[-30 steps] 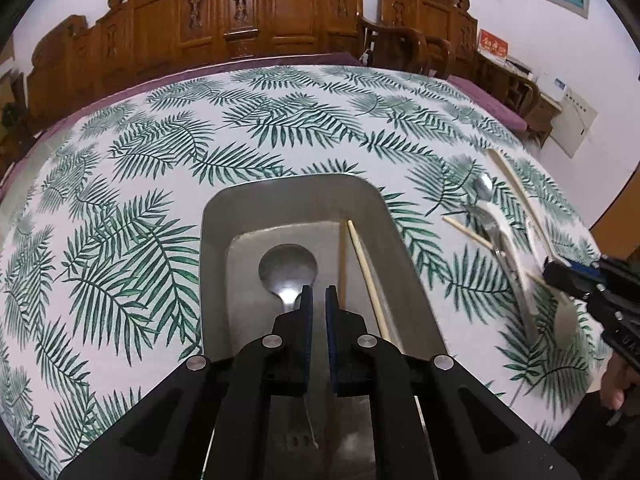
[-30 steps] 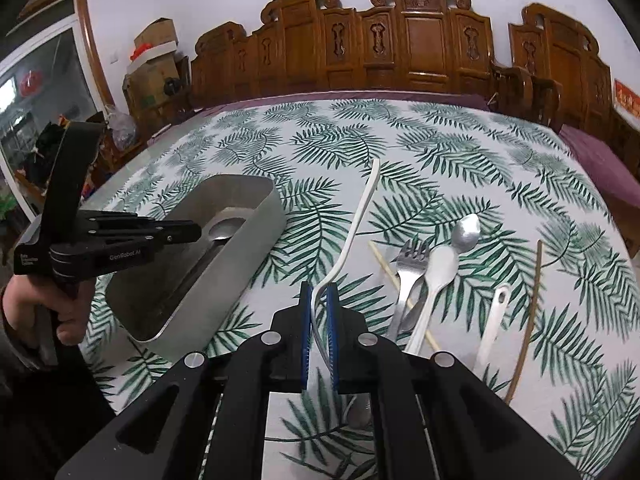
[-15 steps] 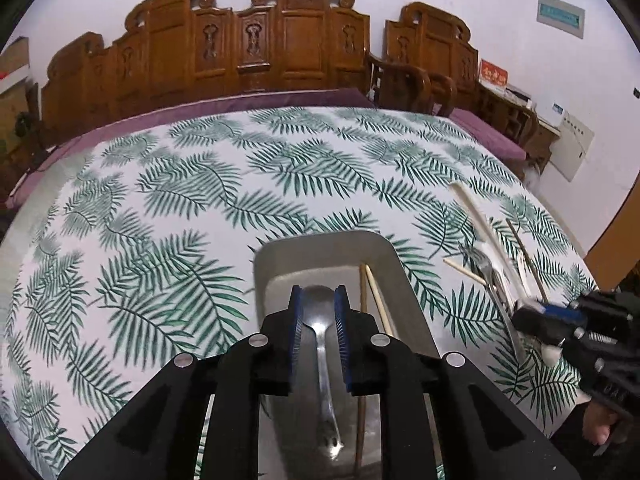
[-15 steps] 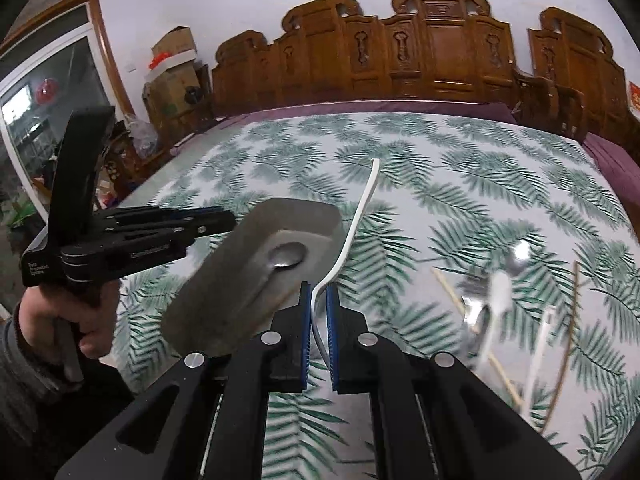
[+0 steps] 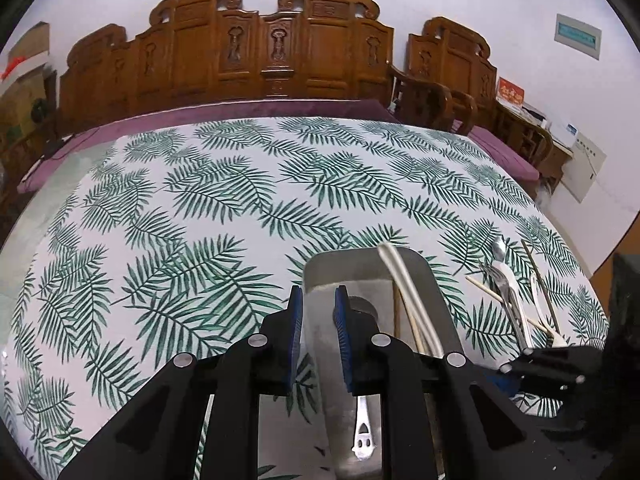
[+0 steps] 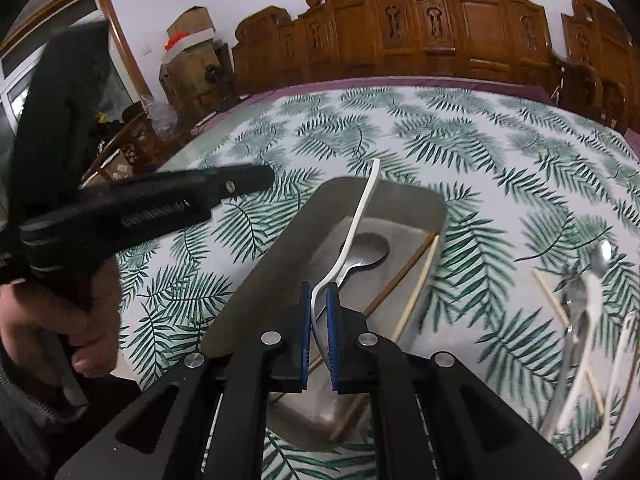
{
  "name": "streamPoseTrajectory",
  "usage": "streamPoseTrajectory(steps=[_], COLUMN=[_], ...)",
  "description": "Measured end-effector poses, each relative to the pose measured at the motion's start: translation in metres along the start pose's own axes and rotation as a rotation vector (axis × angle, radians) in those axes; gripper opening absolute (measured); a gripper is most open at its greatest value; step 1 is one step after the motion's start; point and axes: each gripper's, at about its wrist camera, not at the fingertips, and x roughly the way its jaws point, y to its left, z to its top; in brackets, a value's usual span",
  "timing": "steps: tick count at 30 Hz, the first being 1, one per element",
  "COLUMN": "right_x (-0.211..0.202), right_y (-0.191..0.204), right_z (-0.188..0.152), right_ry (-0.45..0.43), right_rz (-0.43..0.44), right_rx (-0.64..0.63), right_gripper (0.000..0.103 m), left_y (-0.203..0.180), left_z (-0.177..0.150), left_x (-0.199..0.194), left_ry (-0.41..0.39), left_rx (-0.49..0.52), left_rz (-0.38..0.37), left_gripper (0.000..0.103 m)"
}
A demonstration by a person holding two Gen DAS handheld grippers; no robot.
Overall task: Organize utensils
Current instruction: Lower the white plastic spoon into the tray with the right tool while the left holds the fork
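Note:
A metal tray (image 6: 412, 204) (image 5: 320, 268) sits on the leaf-print tablecloth. In it lie a metal spoon (image 6: 366, 250) (image 5: 362, 436) and chopsticks (image 6: 416, 280). My right gripper (image 6: 319, 300) is shut on a long white utensil (image 6: 360, 216) and holds it over the tray; it also shows in the left wrist view (image 5: 404, 280). My left gripper (image 5: 318, 308) is open and empty above the tray's left wall. It appears at the left of the right wrist view (image 6: 256, 176).
Several loose utensils lie right of the tray: a metal spoon (image 5: 498, 248), a fork (image 5: 508, 292), a white spoon (image 6: 588, 300), chopsticks (image 5: 540, 284). Carved wooden chairs (image 5: 280, 48) line the table's far edge. Boxes (image 6: 188, 56) stand at the far left.
My right gripper has carried the white utensil left from the loose pile to above the tray. My left gripper has opened, let go of the metal spoon, and drawn back and left.

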Motion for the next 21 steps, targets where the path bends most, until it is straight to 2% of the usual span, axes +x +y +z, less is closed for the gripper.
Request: streamPoseTrajectory(steps=[6,11,17,21], right_x=[0.013,0.018,0.011,-0.010], right_y=[0.002,0.004,0.005,-0.002], right_z=[-0.001,-0.001,-0.005,-0.008], right_ry=[0.028,0.036,0.026,-0.001], right_rz=[0.038,0.038,0.013,-0.043], right_rx=[0.048,0.038,-0.010,-0.049], right_gripper=[0.009,0.012,0.012,0.012], left_y=[0.003,0.001,-0.004,-0.012], left_z=[0.000,0.000,-0.001,-0.001], left_x=[0.001,0.000,-0.002,-0.006], left_ry=[0.002,0.000,-0.002,-0.010], left_rx=[-0.003,0.002,0.016,0.025], left_rz=[0.001,-0.002,-0.009,-0.028], left_gripper=[0.015,0.015,0.015,0.015])
